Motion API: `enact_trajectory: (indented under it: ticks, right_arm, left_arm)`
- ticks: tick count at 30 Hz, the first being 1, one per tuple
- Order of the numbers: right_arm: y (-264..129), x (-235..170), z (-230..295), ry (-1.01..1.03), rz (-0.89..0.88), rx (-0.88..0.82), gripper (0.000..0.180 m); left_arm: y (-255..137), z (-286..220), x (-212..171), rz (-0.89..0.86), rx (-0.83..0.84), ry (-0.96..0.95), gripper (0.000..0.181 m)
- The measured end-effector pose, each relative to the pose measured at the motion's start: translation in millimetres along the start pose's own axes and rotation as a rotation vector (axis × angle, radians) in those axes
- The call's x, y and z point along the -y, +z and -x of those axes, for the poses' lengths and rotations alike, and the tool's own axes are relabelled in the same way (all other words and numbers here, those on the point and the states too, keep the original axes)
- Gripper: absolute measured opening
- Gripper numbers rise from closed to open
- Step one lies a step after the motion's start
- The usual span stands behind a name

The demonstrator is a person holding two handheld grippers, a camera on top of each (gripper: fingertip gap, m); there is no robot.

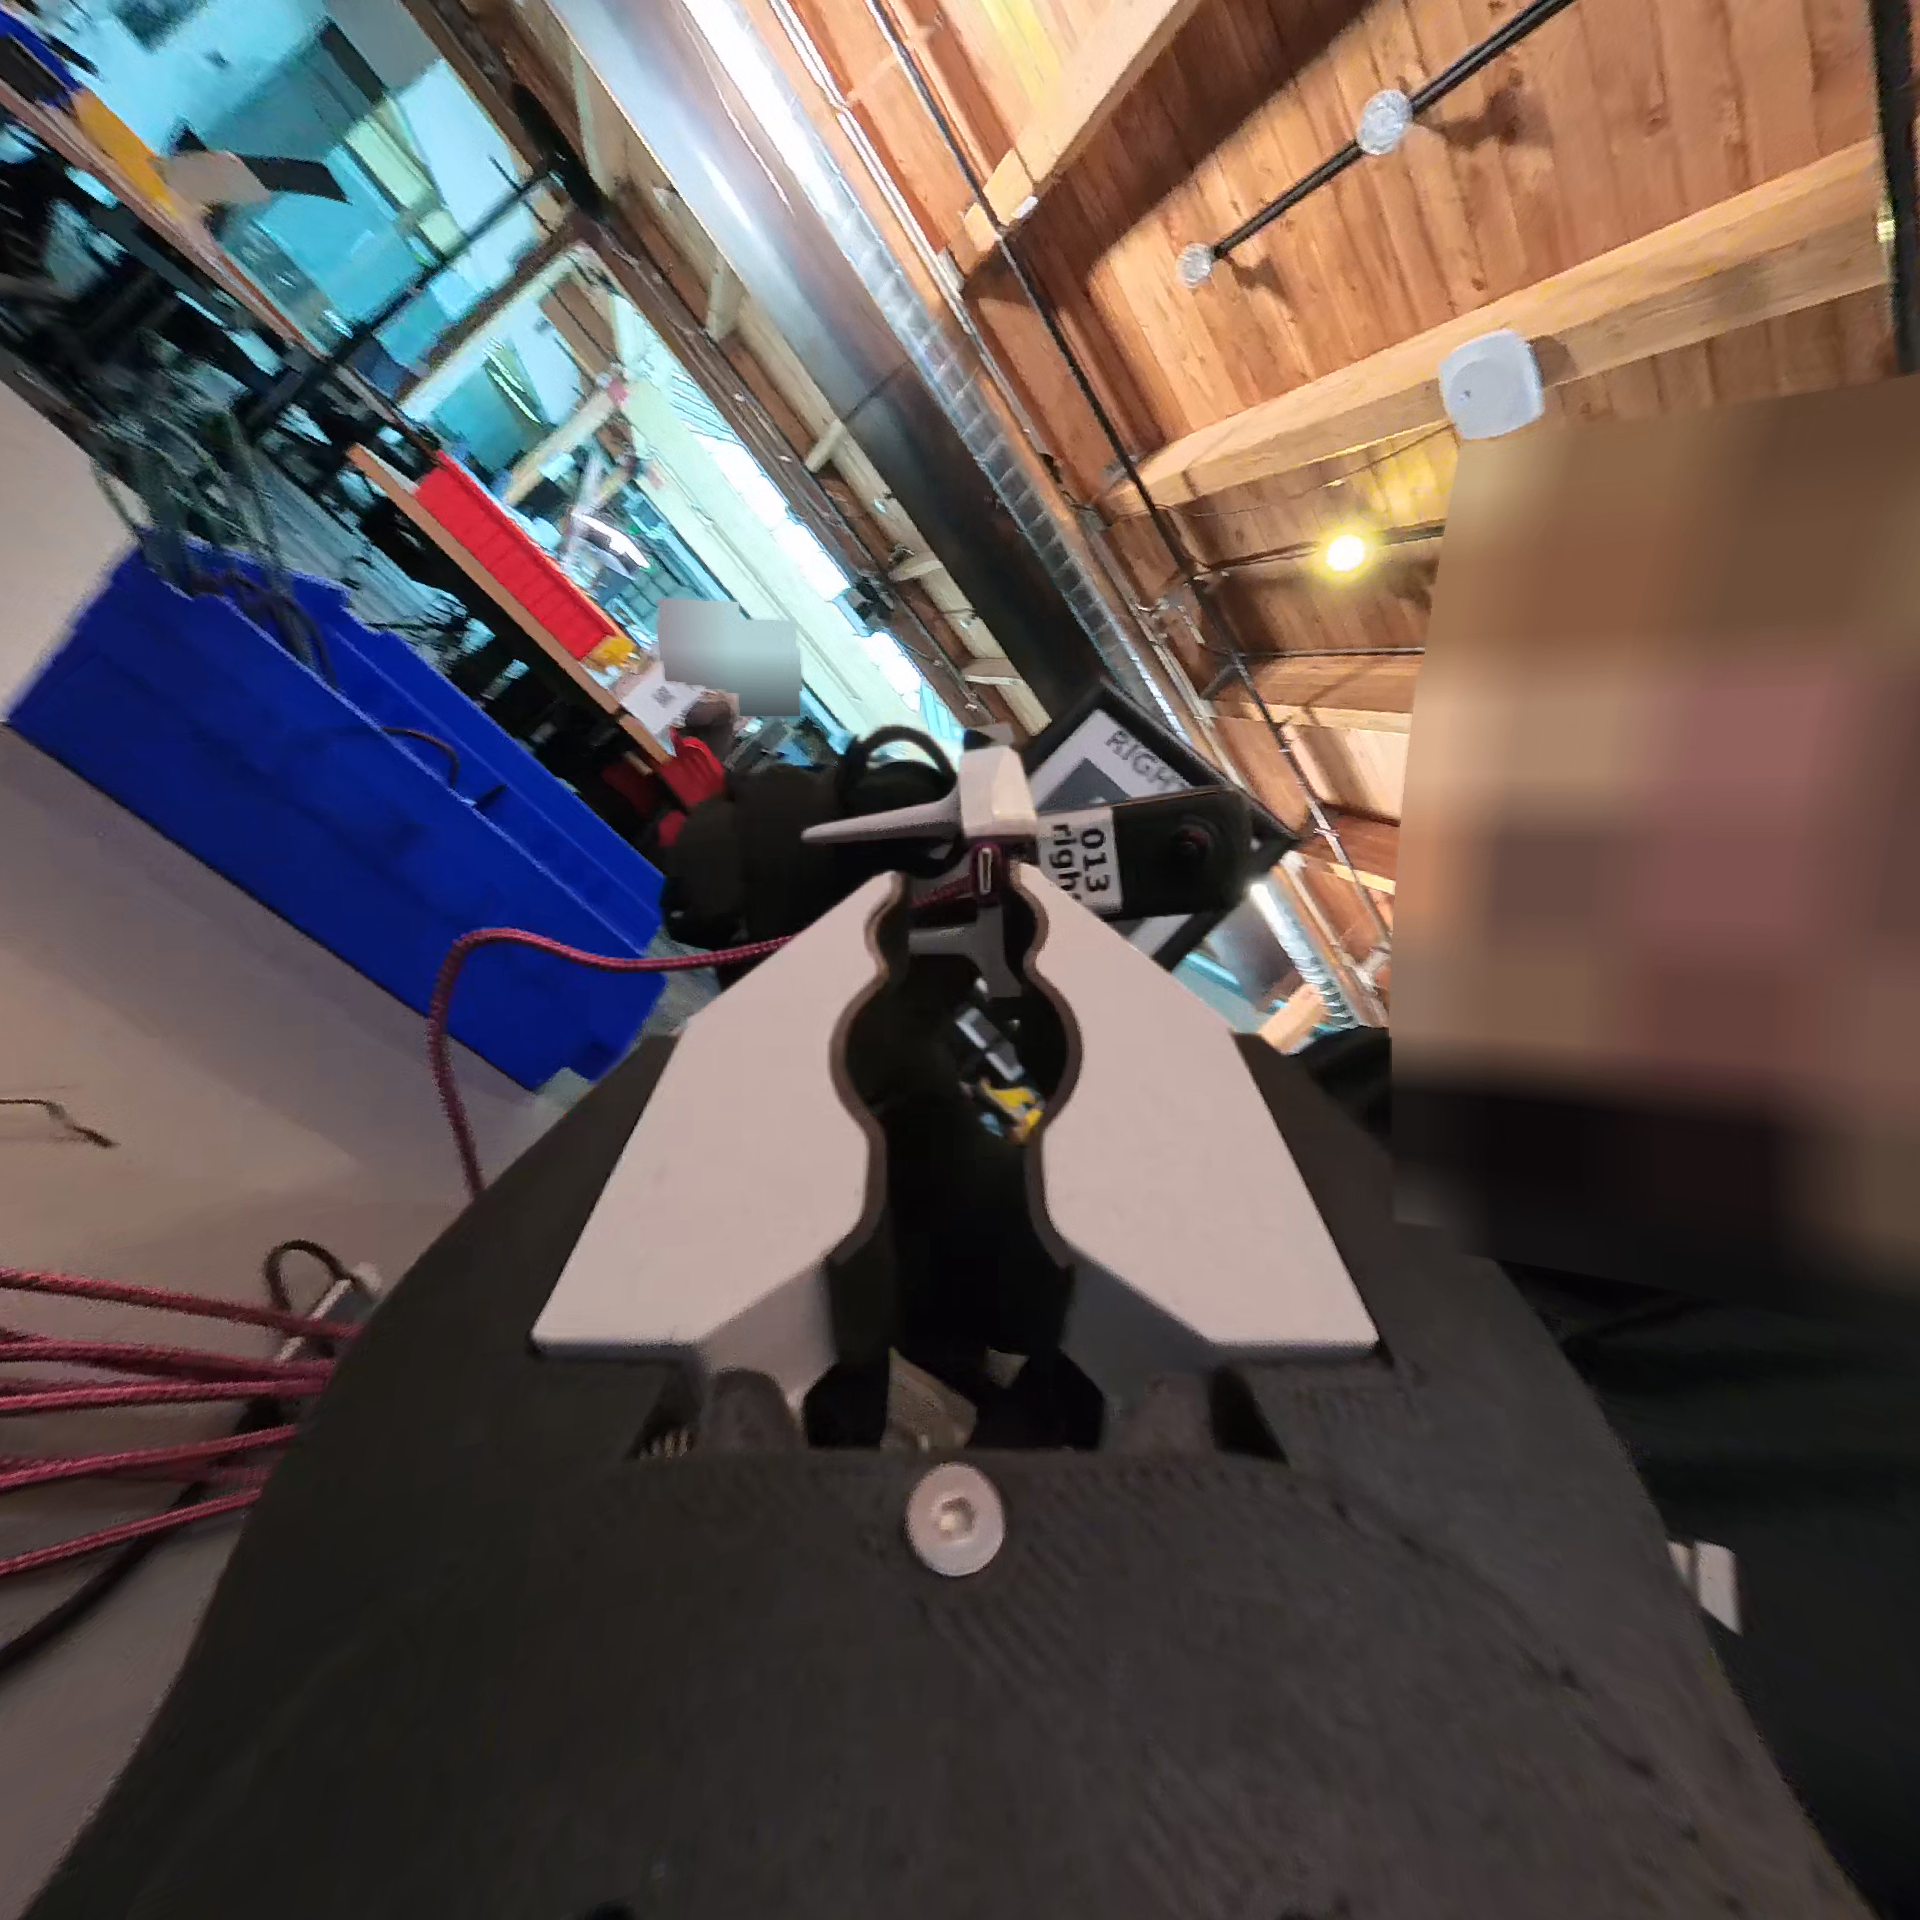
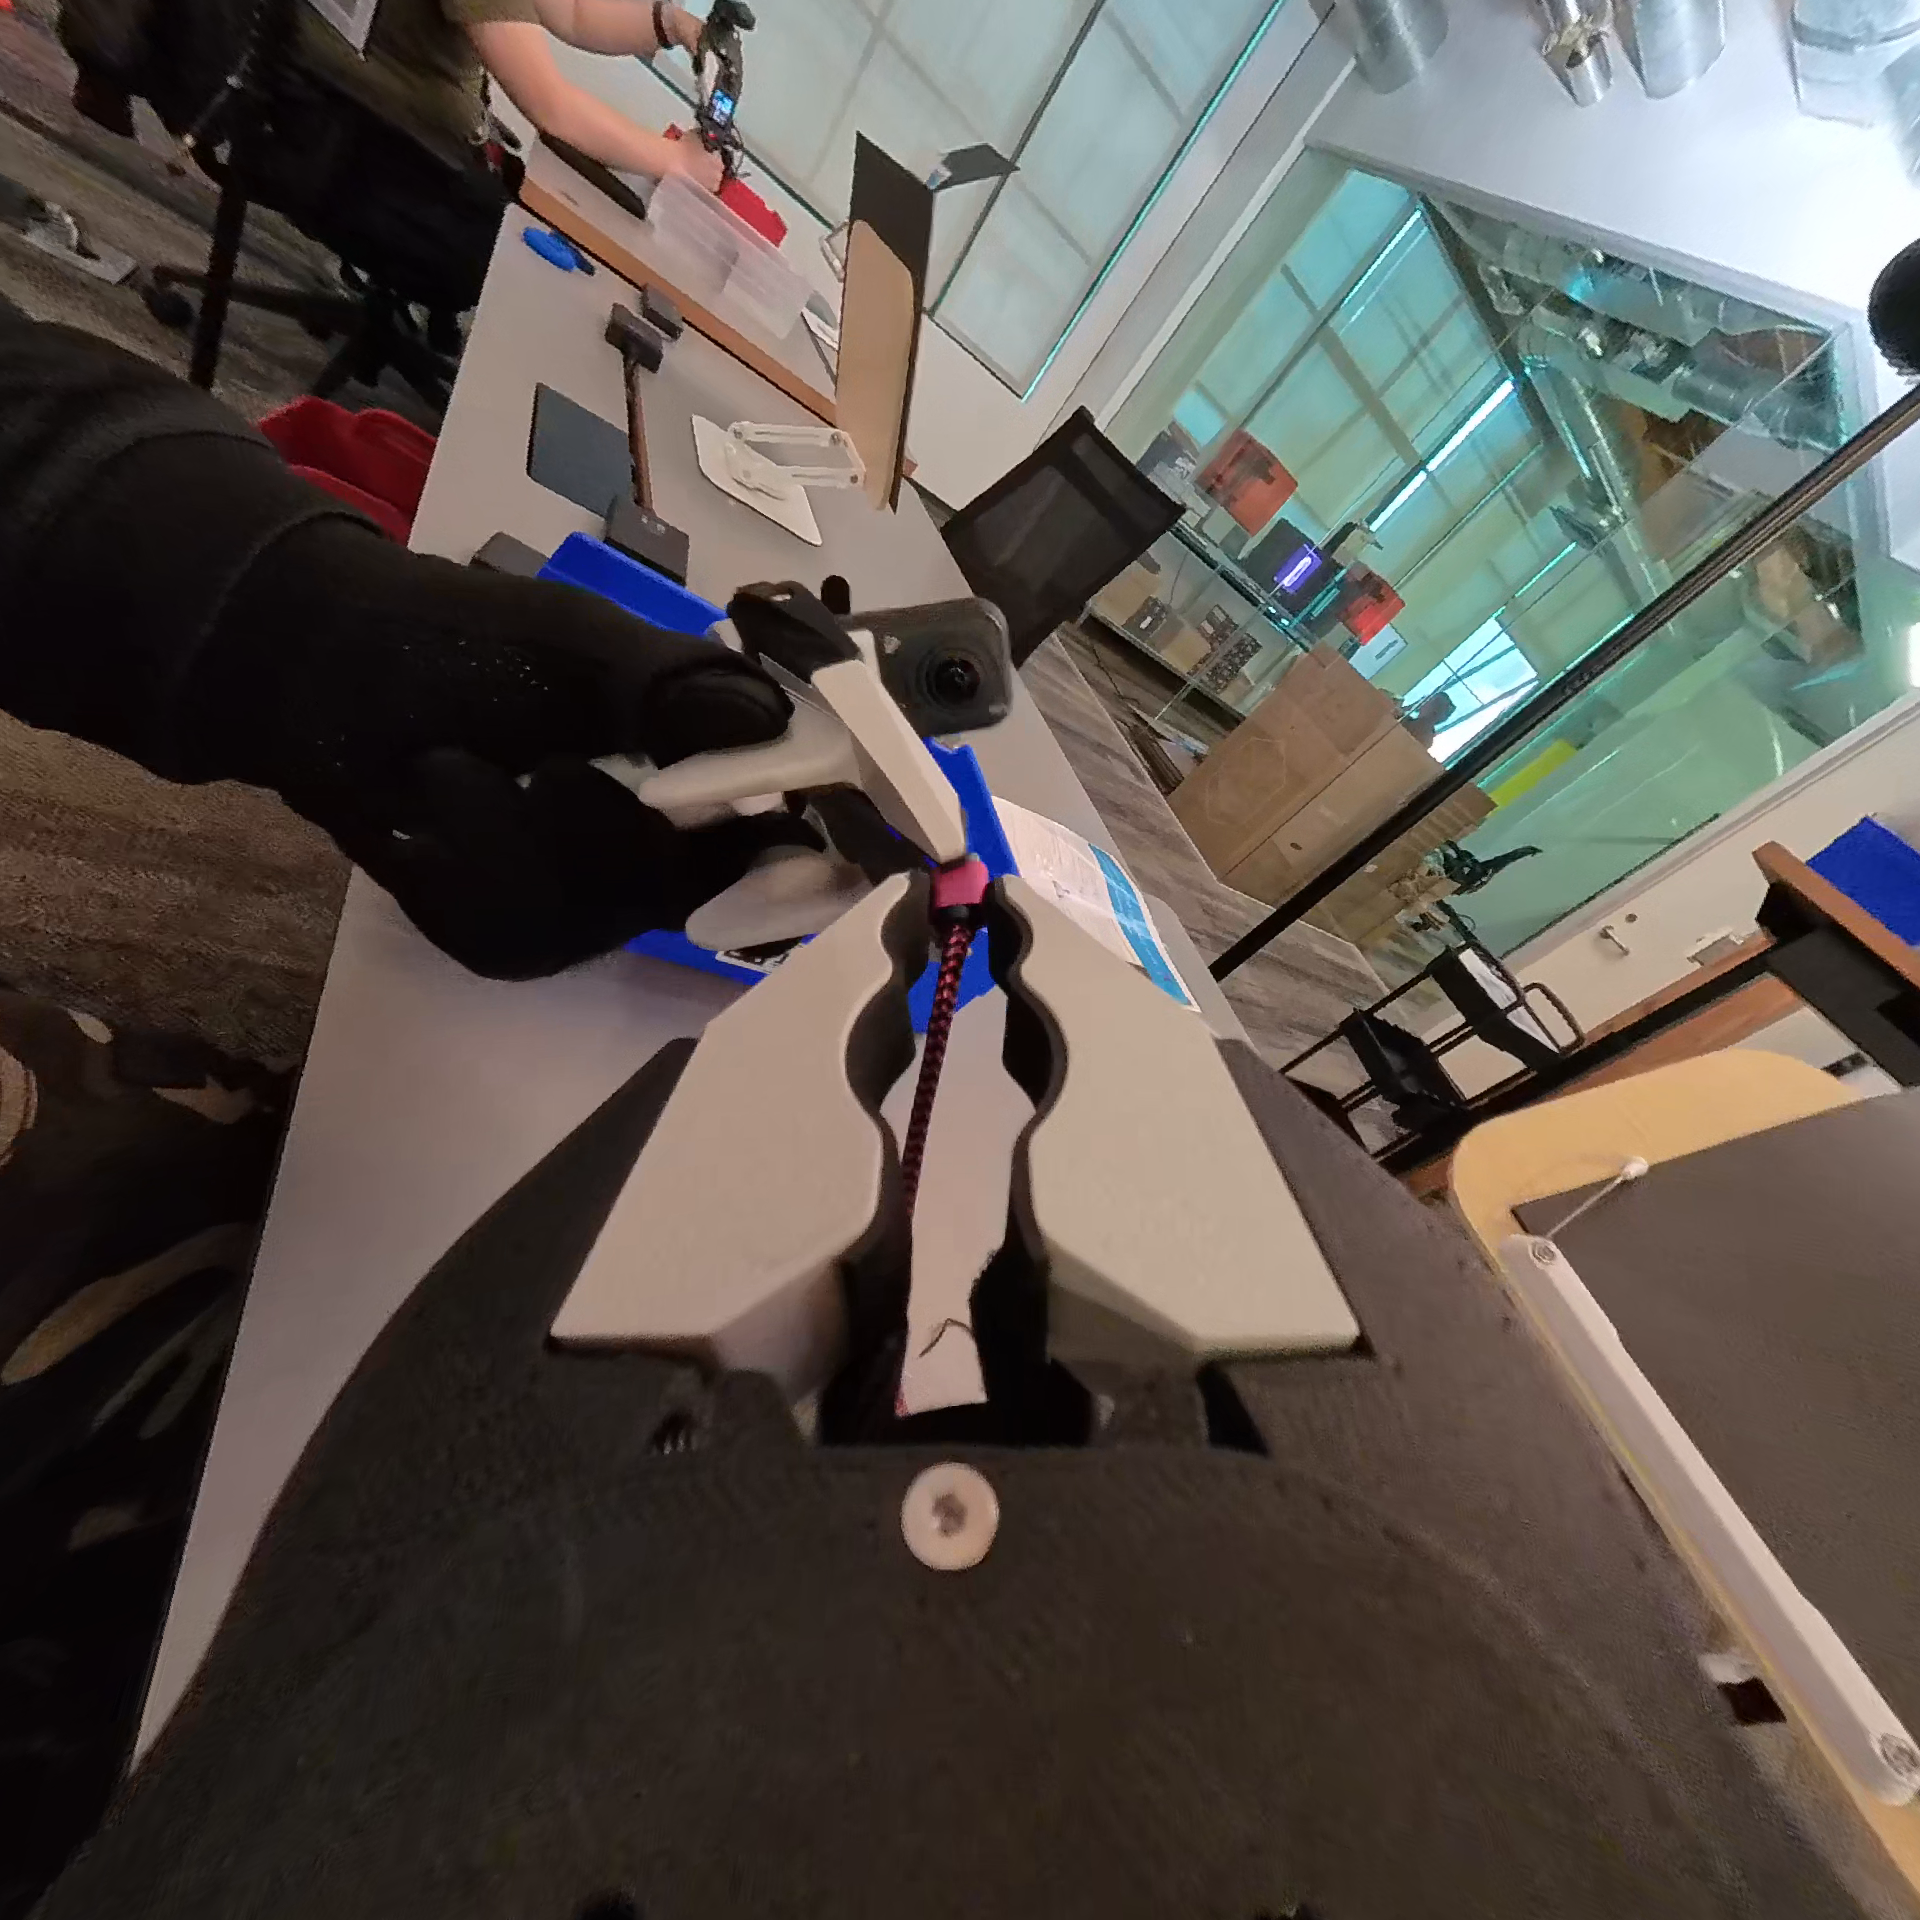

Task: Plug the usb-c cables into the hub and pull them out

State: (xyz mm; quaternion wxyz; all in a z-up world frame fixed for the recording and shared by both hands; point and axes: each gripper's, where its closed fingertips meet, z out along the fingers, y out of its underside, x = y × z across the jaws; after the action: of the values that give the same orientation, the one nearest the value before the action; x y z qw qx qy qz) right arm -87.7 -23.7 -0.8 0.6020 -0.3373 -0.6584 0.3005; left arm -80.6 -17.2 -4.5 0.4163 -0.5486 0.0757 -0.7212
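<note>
My right gripper is shut on the pink boot of a USB-C plug. Its maroon braided cable runs back between the grey fingers. My left gripper, held by a black-gloved hand, faces it tip to tip and touches the plug's end. In the left wrist view my left gripper has its jaws a narrow gap apart. The plug's metal tip shows end-on in that gap, held by the right gripper. The cable trails off to the left. No hub shows.
Both grippers are raised above a grey table. A blue bin stands on it, and several more maroon cables lie at its near left. The right wrist view shows the blue bin, a paper sheet and a chair at right. Left and right tips are no more than a few centimetres apart.
</note>
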Motion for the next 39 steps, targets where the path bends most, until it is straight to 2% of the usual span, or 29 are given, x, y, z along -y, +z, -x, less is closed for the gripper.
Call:
enact_trajectory:
  ticks: [1,5,11,14,21,24,27,28,30,33,37,39]
  right_arm:
    - [-2.1,-0.9,-3.7,0.007,-0.001,-0.009,0.008]
    - [-15.2,-10.0,-24.7,0.039,0.020,-0.055,0.008]
    - [-44.3,-26.5,-59.8,0.061,0.072,-0.142,0.008]
    - [-56.2,-30.0,-71.7,0.085,0.075,-0.172,0.009]
    - [-64.0,-29.7,-77.9,0.087,0.077,-0.189,0.008]
    - [-62.9,-29.5,-75.7,0.079,0.083,-0.182,0.009]
    - [-62.8,-27.9,-75.8,0.083,0.075,-0.179,0.009]
    - [-62.8,-28.0,-75.9,0.086,0.073,-0.179,0.009]
    - [-62.7,-29.8,-76.3,0.093,0.071,-0.177,0.009]
    - [-63.0,-32.6,-77.0,0.109,0.066,-0.175,0.008]
    - [-65.1,-35.7,-78.6,0.119,0.065,-0.177,0.009]
    - [-65.8,-36.5,-79.9,0.129,0.060,-0.179,0.009]
  left_arm:
    - [-2.7,2.3,3.6,-0.015,0.030,0.026,0.015]
    - [-9.6,23.0,5.7,0.036,0.274,0.211,0.017]
    - [-26.7,93.3,-22.6,0.326,0.744,0.430,0.023]
    - [-44.5,131.7,-31.5,0.461,0.945,0.470,0.026]
    - [-72.3,206.2,-50.7,0.759,1.273,0.612,0.033]
    - [-82.2,226.3,-54.5,0.767,1.329,0.553,0.035]
    - [-83.3,235.7,-57.0,0.695,1.302,0.434,0.037]
    - [-82.3,236.6,-56.5,0.680,1.289,0.409,0.035]
    - [-79.9,237.6,-56.7,0.675,1.261,0.381,0.018]
    - [-78.0,239.6,-55.0,0.675,1.255,0.389,0.017]
    - [-93.6,235.8,-35.1,0.797,1.442,0.653,0.010]
    - [-109.5,230.1,-11.7,0.920,1.616,0.890,0.009]
